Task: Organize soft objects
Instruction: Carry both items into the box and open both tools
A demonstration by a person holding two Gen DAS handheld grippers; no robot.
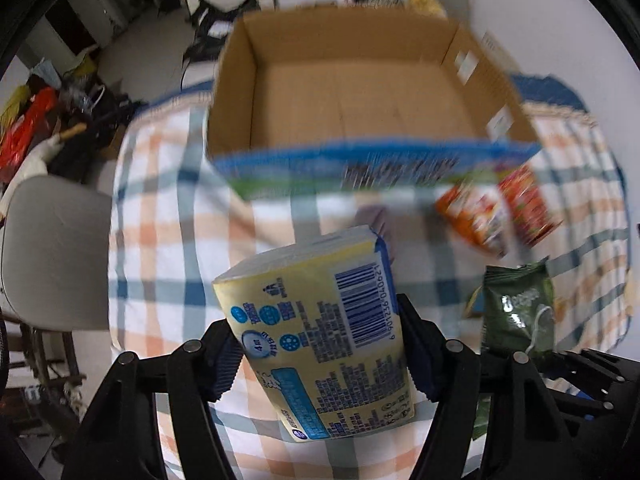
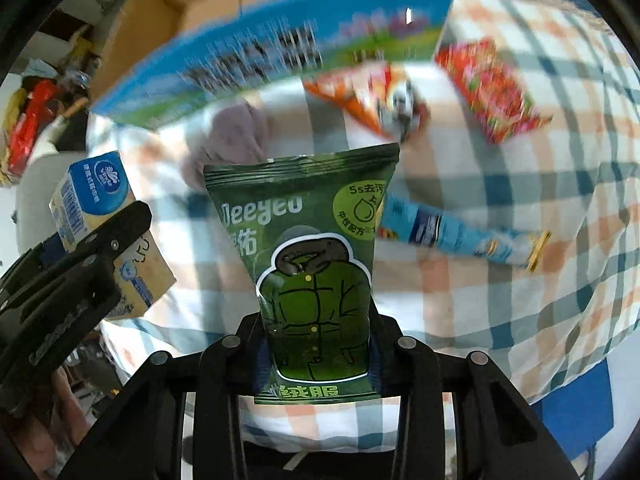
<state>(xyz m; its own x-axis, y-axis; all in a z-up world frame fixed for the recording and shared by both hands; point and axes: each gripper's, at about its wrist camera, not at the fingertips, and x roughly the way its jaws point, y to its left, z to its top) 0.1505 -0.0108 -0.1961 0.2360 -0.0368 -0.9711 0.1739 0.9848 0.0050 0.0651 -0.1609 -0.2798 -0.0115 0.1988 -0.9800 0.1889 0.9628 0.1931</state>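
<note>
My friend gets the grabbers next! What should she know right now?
Left gripper: shut on the yellow-and-blue tissue pack, held above the checked cloth.
Right gripper: shut on the green wet-wipe pouch.
The open cardboard box ahead looks empty, so nothing is packed yet.
Left on the cloth: orange snack bag, red snack bag, light-blue packet, mauve soft thing.
Probably next: put both held packs in the box.

At centre frame the right gripper [image 2: 318, 356] clamps a green pouch [image 2: 308, 256] upright between its fingers [image 2: 262, 354]. At the left edge the left gripper [image 2: 80, 264] holds a yellow tissue pack [image 2: 96, 216]. Across the top a blurred cardboard box [image 2: 248, 40] sits on the checked table [image 2: 540, 240], with an orange packet [image 2: 360, 96], a red packet [image 2: 492, 88] and a blue packet [image 2: 452, 232] at right.
</note>
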